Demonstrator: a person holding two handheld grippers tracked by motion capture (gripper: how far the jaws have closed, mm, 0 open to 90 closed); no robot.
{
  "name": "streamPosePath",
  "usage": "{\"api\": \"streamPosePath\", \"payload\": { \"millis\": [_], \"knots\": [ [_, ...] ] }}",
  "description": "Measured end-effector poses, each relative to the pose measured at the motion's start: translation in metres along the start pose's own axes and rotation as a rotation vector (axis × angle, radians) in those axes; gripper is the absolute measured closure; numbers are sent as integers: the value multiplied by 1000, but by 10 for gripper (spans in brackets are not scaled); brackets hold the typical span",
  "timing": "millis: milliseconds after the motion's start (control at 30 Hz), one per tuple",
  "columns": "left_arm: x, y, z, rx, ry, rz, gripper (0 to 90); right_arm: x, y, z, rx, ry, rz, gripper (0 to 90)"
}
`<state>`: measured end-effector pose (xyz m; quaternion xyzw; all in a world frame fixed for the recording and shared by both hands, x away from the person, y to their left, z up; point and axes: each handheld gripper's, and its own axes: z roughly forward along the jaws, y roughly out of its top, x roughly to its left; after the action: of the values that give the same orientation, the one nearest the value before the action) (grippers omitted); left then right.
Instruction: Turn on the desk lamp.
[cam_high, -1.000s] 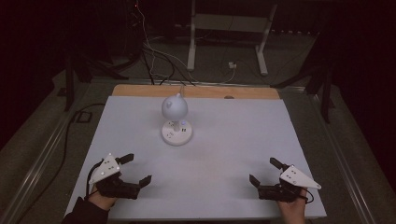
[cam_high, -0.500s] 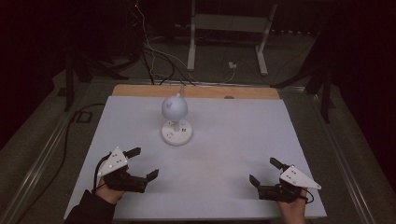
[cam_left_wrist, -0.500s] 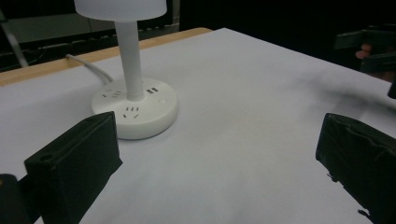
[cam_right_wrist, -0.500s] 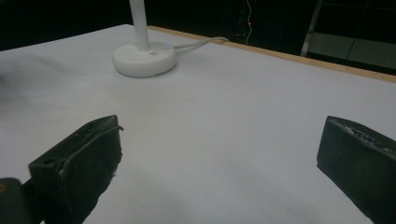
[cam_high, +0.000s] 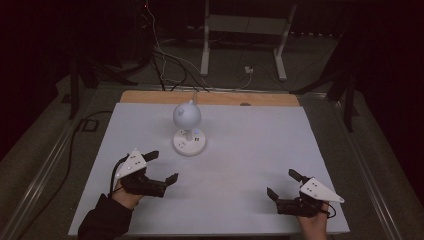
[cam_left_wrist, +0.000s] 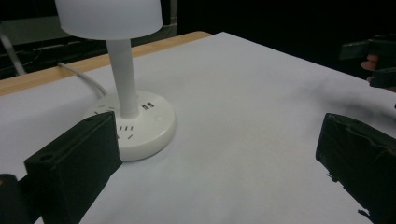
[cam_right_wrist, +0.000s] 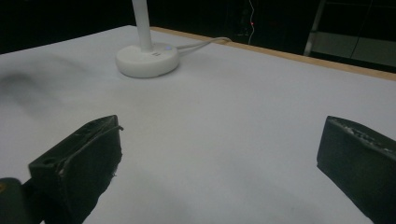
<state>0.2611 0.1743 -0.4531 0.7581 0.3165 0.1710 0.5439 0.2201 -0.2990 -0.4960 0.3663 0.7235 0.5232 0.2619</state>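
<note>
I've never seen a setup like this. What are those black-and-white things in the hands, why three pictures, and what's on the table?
A person holds a hand tool in each hand: the left gripper and the right gripper, each with two black jaws, both open and holding nothing. One picture looks down from above the table. The other two come from cameras riding on each gripper, looking out between its jaws. On the white surface stands a small white lamp, with a round base and a cable running off behind it.
</note>
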Motion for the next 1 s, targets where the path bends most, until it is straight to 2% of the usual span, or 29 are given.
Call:
{"api": "streamPosePath", "payload": {
  "millis": [300, 533, 933, 1000],
  "knots": [
    [-1, 8, 17, -4, 2, 4, 4, 0, 0, -1, -2, 7, 7, 2],
    [-3, 12, 33, 18, -2, 4, 4, 0, 0, -1, -3, 11, 10, 1],
    [-3, 14, 59, 46, 16, -3, 4, 0, 0, -2, -10, 14, 11, 2],
    [-2, 14, 64, 54, 26, 7, 4, 0, 0, -2, -15, 16, 13, 2]
  ]
}}
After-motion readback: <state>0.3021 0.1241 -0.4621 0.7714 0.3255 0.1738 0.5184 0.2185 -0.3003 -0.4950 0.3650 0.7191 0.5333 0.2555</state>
